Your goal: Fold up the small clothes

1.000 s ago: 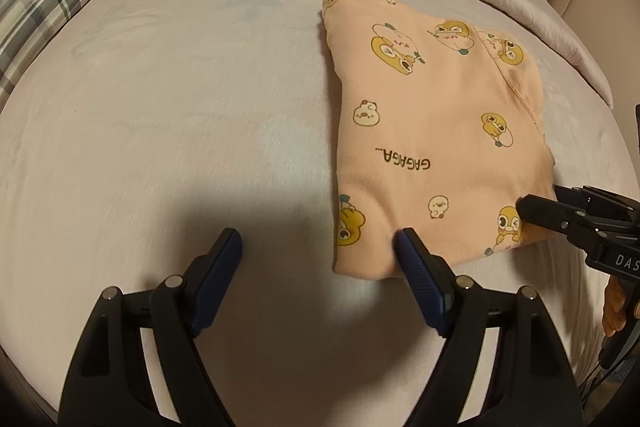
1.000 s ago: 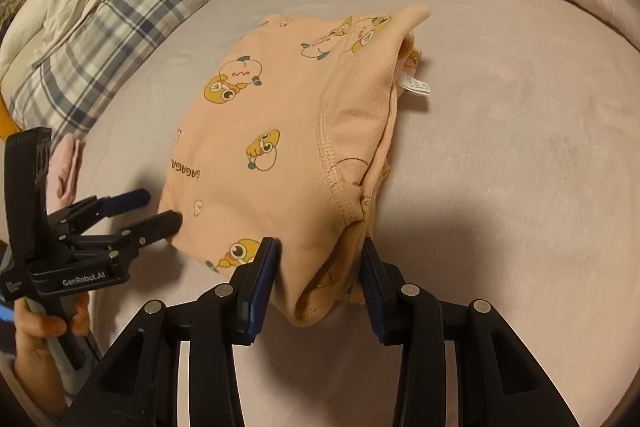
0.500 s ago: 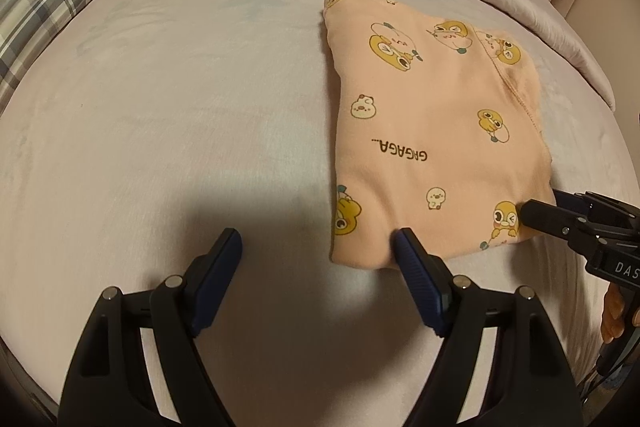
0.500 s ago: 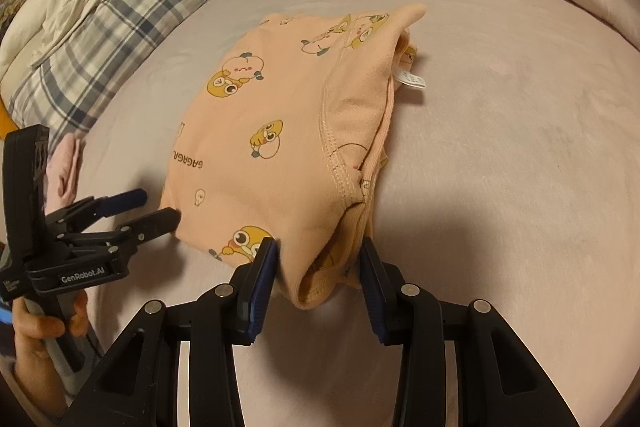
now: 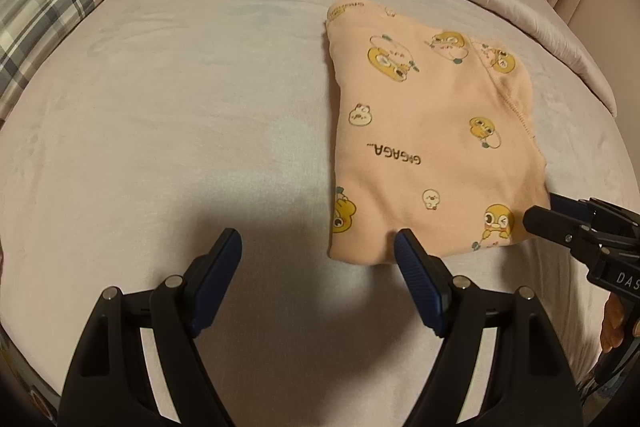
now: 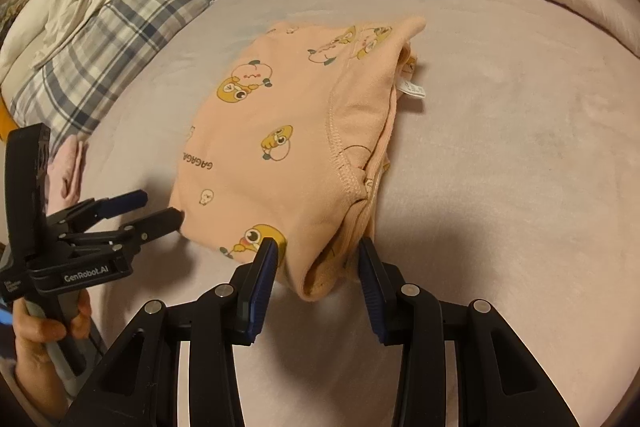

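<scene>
Right wrist view, soft peach duck-print garment [image 6: 288,147] folded rectangular on velvety bed [image 6: 500,147], right tool [image 6: 316,259] spread around its near corner, left tool [image 5: 318,251] spread, empty.

"GAGAGA..." on peach garment [image 5: 424,147]; "GenRobot.AI" on left gripper [image 6: 154,209].

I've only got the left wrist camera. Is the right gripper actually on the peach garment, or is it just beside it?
Observer: The right gripper straddles the near corner of the peach garment. The folded corner sits between its fingers and does not look squeezed.
Operator: Okay. Is anything sticking out on the side I can't see?
Observer: Yes, a white care label pokes out from the garment's right edge, between the folded layers.
</scene>
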Demonstrator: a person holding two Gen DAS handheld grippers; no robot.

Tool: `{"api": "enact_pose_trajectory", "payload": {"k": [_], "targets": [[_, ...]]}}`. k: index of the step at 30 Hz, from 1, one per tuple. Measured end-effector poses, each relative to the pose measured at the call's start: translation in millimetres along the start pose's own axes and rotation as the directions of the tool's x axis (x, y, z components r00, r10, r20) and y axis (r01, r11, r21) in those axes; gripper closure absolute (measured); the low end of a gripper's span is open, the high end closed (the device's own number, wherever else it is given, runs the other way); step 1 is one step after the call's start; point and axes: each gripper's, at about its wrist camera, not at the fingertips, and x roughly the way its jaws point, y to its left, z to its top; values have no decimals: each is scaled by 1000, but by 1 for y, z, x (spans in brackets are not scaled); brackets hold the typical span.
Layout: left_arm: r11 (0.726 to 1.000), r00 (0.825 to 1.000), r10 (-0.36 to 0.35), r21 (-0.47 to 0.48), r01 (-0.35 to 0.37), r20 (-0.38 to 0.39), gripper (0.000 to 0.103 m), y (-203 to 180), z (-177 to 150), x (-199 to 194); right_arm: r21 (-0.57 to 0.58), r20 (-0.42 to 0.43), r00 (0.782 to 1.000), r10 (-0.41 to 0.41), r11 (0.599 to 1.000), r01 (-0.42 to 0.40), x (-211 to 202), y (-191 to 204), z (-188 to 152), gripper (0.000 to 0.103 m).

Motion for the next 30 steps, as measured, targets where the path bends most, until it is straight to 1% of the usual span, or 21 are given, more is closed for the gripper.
{"api": "enact_pose_trajectory", "payload": {"k": [3,7,9,12,14,16,18,21,23,25,26,28,30], "targets": [[1000,1000,1,2,-1,15,18,-2,0,-12,1,11,1000,12,1000,-12,-7,3,0,54],[1000,999,10,10,-10,52,13,-8,0,-30,-20,32,999,30,999,-29,-18,11,-1,52],[1000,998,2,10,-3,66,8,-10,1,-40,-33,45,999,31,999,-29,-24,16,-2,49],[1000,996,9,11,-10,89,1,-14,2,-54,-50,73,997,38,998,-35,-36,23,-2,48],[1000,994,7,15,-9,106,1,-17,4,-61,-58,89,995,40,998,-35,-43,27,-2,43],[1000,992,-16,26,13,127,1,-21,3,-72,-66,104,994,36,997,-29,-49,31,-2,40],[999,991,-19,33,14,130,1,-26,1,-81,-71,117,993,32,997,-24,-56,34,-1,37],[999,991,-34,37,30,128,1,-30,1,-91,-81,140,990,34,996,-23,-67,40,-3,31],[999,992,-15,35,11,125,1,-31,0,-98,-90,154,988,34,996,-20,-73,41,-4,26],[998,990,48,39,-53,134,1,-35,-1,-105,-97,169,985,29,995,-13,-80,43,-6,16],[996,988,70,42,-77,141,1,-37,-2,-109,-101,176,984,30,995,-12,-83,44,-7,14],[992,982,110,43,-117,151,1,-39,-3,-116,-113,197,980,30,994,-8,-90,47,-9,5],[988,977,137,44,-146,160,1,-40,-5,-121,-123,224,974,23,992,5,-97,50,-10,3]]}}
